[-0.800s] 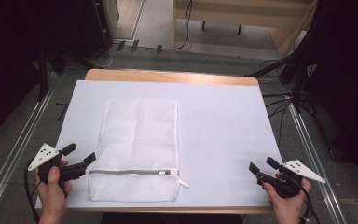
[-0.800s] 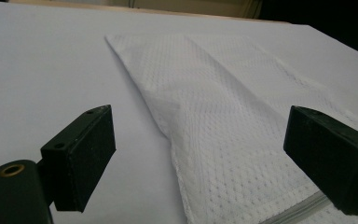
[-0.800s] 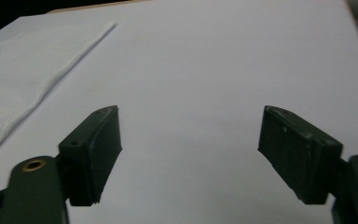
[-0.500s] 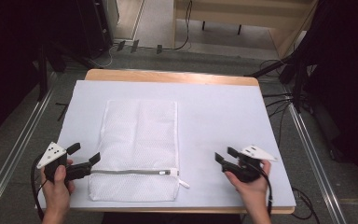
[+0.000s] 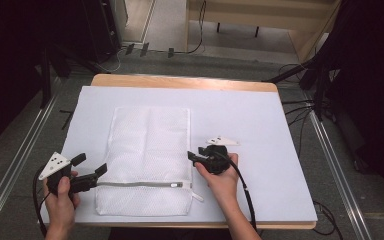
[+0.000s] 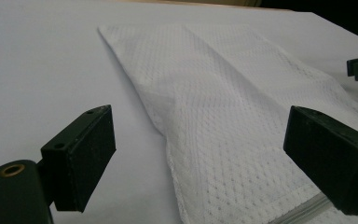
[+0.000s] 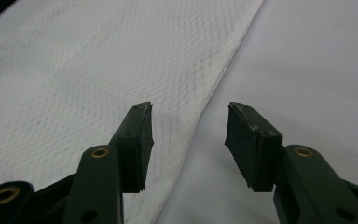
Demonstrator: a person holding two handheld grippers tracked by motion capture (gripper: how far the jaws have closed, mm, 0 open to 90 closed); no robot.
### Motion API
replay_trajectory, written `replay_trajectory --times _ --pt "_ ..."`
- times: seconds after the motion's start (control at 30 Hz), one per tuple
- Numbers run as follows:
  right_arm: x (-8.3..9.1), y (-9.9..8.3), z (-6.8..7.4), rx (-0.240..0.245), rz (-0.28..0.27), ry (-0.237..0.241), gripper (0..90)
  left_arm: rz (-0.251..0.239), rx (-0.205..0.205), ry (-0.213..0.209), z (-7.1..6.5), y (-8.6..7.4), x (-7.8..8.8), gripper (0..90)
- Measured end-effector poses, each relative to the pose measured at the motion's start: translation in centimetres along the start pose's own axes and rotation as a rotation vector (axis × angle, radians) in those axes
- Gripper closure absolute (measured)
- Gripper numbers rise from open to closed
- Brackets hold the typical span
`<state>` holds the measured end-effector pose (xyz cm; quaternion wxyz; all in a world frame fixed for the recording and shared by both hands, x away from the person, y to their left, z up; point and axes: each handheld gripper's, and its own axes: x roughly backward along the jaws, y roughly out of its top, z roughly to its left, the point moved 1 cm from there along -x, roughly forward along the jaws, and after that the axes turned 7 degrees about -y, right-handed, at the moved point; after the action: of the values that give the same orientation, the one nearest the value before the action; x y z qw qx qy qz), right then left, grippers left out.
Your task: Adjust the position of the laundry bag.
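A white mesh laundry bag (image 5: 149, 160) is seen lying flat on the white sheet (image 5: 260, 125) that covers the table, left of centre, its long side running away from the person. A grey zipper (image 5: 140, 184) is noted across the bag near its near end, with the pull tab (image 5: 196, 195) just past the bag's right edge.

The left gripper (image 5: 89, 170) is held at the bag's left edge, level with the zipper. Its jaws are seen wide apart in the left gripper view, the bag's edge (image 6: 168, 144) lying between them, nothing pinched.

The right gripper (image 5: 193, 158) is held at the bag's right edge, a little above the zipper. Its jaws are parted about halfway and have just been closing; in the right gripper view the bag's edge (image 7: 200, 112) lies below the gap between them, not clamped. No contact of pads and mesh can be made out.
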<state>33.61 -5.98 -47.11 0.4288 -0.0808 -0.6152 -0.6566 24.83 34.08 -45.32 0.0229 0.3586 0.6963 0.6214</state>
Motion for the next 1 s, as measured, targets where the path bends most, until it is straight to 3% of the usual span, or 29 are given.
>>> replay_trajectory --times 0.1,0.17,0.2,0.23,0.27,0.3,0.47,0.67,0.7,0.73,0.77,0.8,0.83,0.87,1.0 --pt "-1.2 0.0 0.8 0.018 0.043 -0.031 52.1 0.001 0.007 0.002 0.1 0.0 0.0 9.3" --pt "-1.9 -0.1 1.2 0.013 0.066 -0.045 57.4 0.004 0.006 0.001 0.0 0.0 0.0 9.3" --pt "-2.0 -0.3 1.5 0.020 0.061 -0.049 69.9 0.003 0.005 -0.002 0.0 0.0 0.0 9.3" --pt "-2.0 -0.3 1.5 0.020 0.061 -0.049 69.9 0.003 0.006 -0.003 0.0 0.0 0.0 9.3" --pt "-2.1 -0.4 1.6 0.018 0.066 -0.037 76.2 0.004 0.005 -0.004 0.0 0.0 -0.1 9.3" --pt "-2.0 -0.5 1.7 0.041 0.076 -0.041 88.1 0.007 0.006 -0.007 0.0 0.0 -0.1 9.4" --pt "-1.5 -0.4 1.4 0.070 0.069 -0.033 90.0 0.012 0.005 -0.009 -0.2 0.0 -0.2 9.3" --pt "0.0 -0.5 -0.4 0.094 0.063 -0.063 90.0 0.018 -0.004 -0.017 -0.4 0.0 -0.3 9.3" --pt "0.5 -0.6 -1.4 0.096 0.064 -0.078 90.0 0.020 -0.005 -0.015 -0.4 0.0 -0.4 9.3" --pt "0.5 -0.6 -1.4 0.096 0.064 -0.078 90.0 0.020 -0.005 -0.015 -0.4 0.0 -0.4 9.4" --pt "0.9 -0.7 -2.4 0.087 0.067 -0.087 90.0 0.023 -0.007 -0.016 -0.5 -0.1 -0.4 9.3" --pt "0.9 -0.7 -2.4 0.087 0.067 -0.087 90.0 0.023 -0.007 -0.016 -0.5 -0.1 -0.4 9.3" --pt "1.5 -0.7 -3.4 0.088 0.064 -0.095 90.0 0.024 -0.007 -0.018 -0.5 -0.1 -0.4 9.3" --pt "1.5 -0.7 -3.4 0.088 0.064 -0.095 90.0 0.028 -0.008 -0.018 -0.5 -0.1 -0.4 9.3" --pt "2.5 -0.6 -5.6 0.078 0.062 -0.123 90.0 0.028 -0.009 -0.020 -0.7 -0.1 -0.6 9.4"
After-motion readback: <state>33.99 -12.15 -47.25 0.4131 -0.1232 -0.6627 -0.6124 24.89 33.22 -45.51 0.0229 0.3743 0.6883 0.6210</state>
